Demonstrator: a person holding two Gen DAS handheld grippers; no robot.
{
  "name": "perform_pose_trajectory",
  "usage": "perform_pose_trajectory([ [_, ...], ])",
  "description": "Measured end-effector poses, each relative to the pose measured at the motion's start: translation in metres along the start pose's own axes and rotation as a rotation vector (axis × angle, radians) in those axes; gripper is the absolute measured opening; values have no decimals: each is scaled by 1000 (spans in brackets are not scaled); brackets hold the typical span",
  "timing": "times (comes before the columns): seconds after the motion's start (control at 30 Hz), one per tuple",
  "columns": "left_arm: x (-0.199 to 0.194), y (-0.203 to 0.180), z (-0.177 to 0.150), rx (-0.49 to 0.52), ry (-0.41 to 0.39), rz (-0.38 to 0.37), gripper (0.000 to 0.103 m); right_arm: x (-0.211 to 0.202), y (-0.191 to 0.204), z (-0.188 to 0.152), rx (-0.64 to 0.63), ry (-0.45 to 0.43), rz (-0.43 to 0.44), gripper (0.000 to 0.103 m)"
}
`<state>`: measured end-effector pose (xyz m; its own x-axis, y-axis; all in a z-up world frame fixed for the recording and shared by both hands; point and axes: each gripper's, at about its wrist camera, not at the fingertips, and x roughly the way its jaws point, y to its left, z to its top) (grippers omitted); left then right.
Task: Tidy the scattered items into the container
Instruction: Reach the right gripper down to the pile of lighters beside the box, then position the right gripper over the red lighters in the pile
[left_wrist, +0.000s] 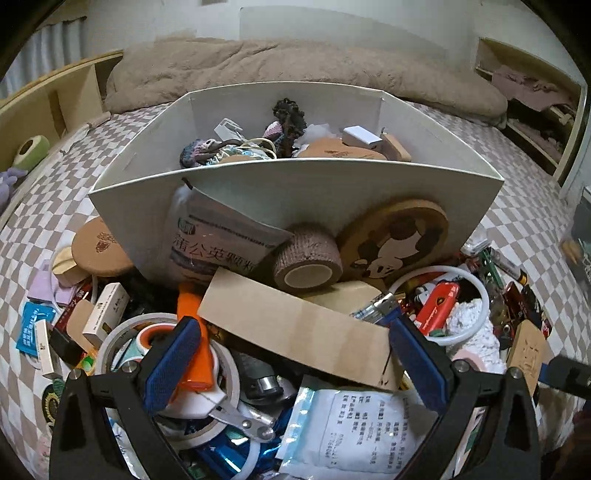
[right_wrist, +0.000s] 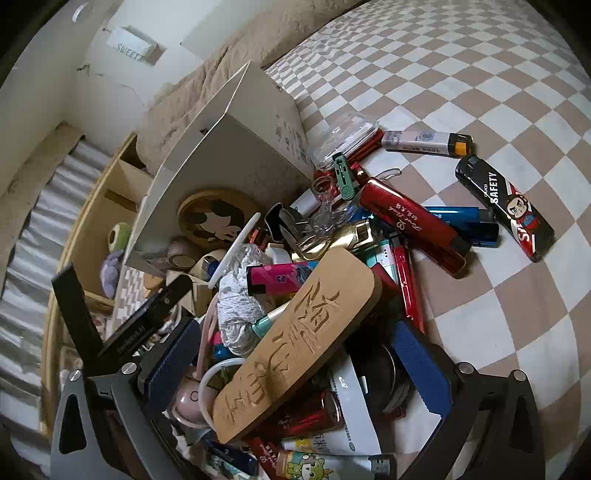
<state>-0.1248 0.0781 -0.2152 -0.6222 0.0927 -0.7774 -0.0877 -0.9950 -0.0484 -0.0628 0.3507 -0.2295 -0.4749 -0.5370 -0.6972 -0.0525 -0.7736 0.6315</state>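
Observation:
The white open-topped box (left_wrist: 295, 184) stands on the checked bed and holds several small items. A pile of clutter lies against its front wall. A plain tan wooden plank (left_wrist: 295, 328) lies on the pile, between the spread blue pads (left_wrist: 173, 365) of my left gripper (left_wrist: 293, 319), which is open. In the right wrist view, my right gripper (right_wrist: 295, 326) is also open over the pile. A wooden plaque with carved characters (right_wrist: 295, 343) lies slanted between its fingers. The box (right_wrist: 236, 155) appears there at upper left.
A panda coaster (left_wrist: 395, 240), a tape roll (left_wrist: 308, 260) and a sachet (left_wrist: 221, 240) lean on the box front. Lighters (right_wrist: 410, 221) and a black SAFETY lighter (right_wrist: 506, 206) lie on the checked sheet (right_wrist: 480, 74). A beige blanket (left_wrist: 295, 70) lies behind the box; a wooden shelf (left_wrist: 48, 103) stands left.

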Motion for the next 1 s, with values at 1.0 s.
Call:
perform_pose_trajectory([
  [1.0, -25, 35, -41, 123, 122, 160, 103, 14, 9, -9, -102, -8, -122, 103],
])
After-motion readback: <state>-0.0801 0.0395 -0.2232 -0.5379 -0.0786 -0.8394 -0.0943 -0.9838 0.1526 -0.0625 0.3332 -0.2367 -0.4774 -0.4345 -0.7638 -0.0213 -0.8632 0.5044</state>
